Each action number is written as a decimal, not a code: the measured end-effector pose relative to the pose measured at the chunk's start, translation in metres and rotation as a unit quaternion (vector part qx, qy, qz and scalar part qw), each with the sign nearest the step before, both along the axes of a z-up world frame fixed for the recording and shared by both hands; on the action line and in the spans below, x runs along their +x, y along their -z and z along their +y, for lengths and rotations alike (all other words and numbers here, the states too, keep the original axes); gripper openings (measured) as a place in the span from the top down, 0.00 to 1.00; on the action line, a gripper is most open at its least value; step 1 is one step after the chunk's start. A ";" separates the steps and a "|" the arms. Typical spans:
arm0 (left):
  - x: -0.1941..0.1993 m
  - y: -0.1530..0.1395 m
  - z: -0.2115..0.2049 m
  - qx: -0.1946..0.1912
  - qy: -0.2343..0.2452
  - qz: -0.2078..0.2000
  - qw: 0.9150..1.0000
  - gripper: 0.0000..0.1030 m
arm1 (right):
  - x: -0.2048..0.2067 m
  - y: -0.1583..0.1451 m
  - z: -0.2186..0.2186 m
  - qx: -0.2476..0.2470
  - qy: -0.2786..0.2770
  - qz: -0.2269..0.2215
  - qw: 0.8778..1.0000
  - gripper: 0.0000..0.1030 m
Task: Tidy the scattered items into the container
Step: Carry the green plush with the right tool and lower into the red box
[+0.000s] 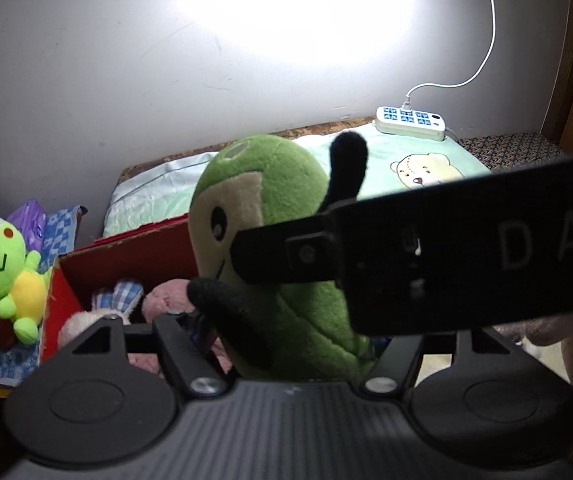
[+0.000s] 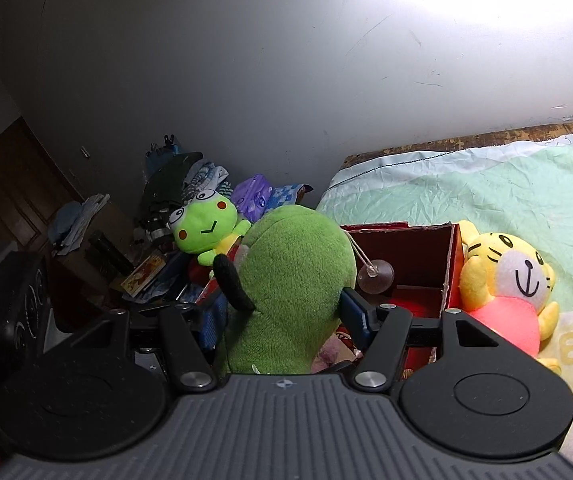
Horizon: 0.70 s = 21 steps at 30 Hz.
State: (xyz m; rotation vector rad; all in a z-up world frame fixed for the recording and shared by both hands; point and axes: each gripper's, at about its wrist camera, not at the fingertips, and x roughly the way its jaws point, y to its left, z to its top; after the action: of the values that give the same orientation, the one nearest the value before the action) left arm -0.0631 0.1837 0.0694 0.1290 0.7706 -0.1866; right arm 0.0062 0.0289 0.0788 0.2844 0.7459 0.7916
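A: Status? Both claws clamped on green plush [image 2: 286,288], over red box [image 2: 452,264] at bed's [image 2: 486,184] left edge.
B: Two plushies already inside. Tiger [image 2: 506,284] by box, frog [image 2: 206,224] left.

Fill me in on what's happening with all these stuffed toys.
A person with a handheld gripper in each hand is tidying plush toys into a red cardboard box on the bed. Both the left gripper and the right gripper are closed around the same large green plush, holding it above the box. A pink plush and a checked-eared one are already inside. A yellow tiger plush and a green frog plush remain outside.
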 end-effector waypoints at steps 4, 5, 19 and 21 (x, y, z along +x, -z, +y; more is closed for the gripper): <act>0.015 0.013 0.007 0.001 -0.008 0.015 1.000 0.34 | 0.005 0.008 0.012 -0.016 0.006 -0.004 1.000 0.39; 0.016 0.015 0.007 0.003 -0.008 0.019 1.000 0.34 | 0.007 0.011 0.014 -0.018 0.008 -0.002 1.000 0.39; 0.050 0.052 0.000 0.024 -0.009 0.058 0.998 0.33 | 0.034 0.052 0.021 -0.030 0.064 0.056 0.996 0.39; 0.057 0.059 0.002 0.022 -0.014 0.067 0.997 0.33 | 0.038 0.056 0.021 -0.032 0.068 0.063 0.995 0.39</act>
State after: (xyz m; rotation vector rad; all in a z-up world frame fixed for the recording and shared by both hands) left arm -0.0065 0.1858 0.0103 0.1487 0.9093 -0.1521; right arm 0.0438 0.0503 0.0233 0.3249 0.8596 0.6242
